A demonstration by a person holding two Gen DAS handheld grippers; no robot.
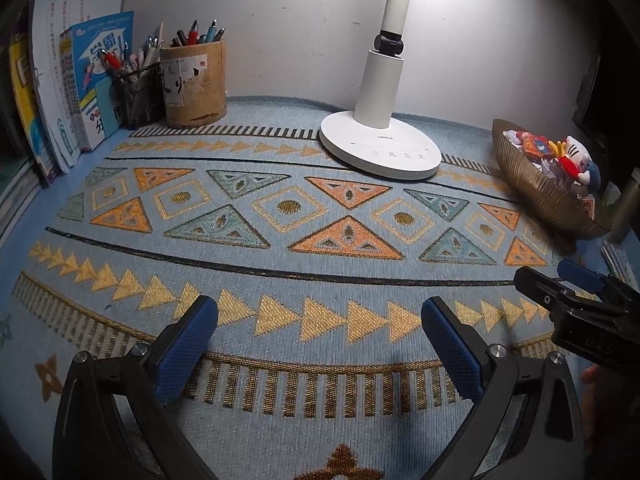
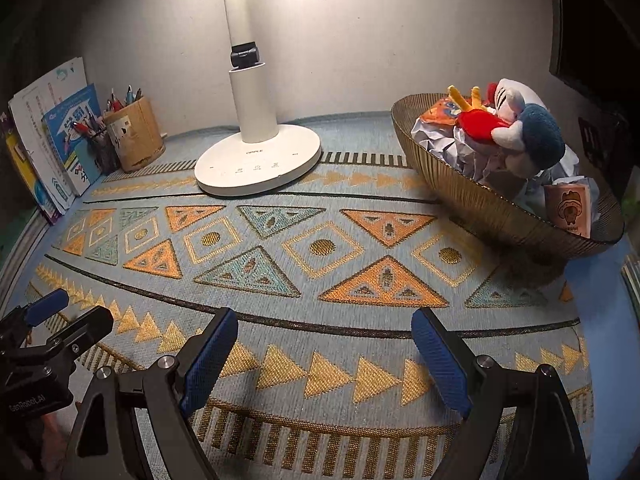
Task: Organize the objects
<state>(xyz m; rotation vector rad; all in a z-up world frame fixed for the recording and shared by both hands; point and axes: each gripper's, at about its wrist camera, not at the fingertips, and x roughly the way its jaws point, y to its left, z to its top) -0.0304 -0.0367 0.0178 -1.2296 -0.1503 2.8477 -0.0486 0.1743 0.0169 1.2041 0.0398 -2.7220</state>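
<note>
I am holding the left gripper (image 1: 320, 332) and right gripper (image 2: 324, 344) over the patterned mat (image 1: 280, 216), jaws released, gripping nothing. Plush toy (image 2: 520, 128) is lying in the basket (image 2: 500, 208), right of the lamp (image 2: 256, 160); pen holders (image 1: 192, 80) are standing back left.

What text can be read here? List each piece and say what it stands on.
"OPPLE": on the white lamp base.
"GenRobot.AI": on the body of the left tongs, seen from the right wrist view.
Chinese characters on the blue workbook cover: large, but not surely readable here.
Print on the white sheets behind it: too small.
Label on the tan pen holder: too blurred.
Orange packet in the basket: cartoon figure, text unreadable.
</note>
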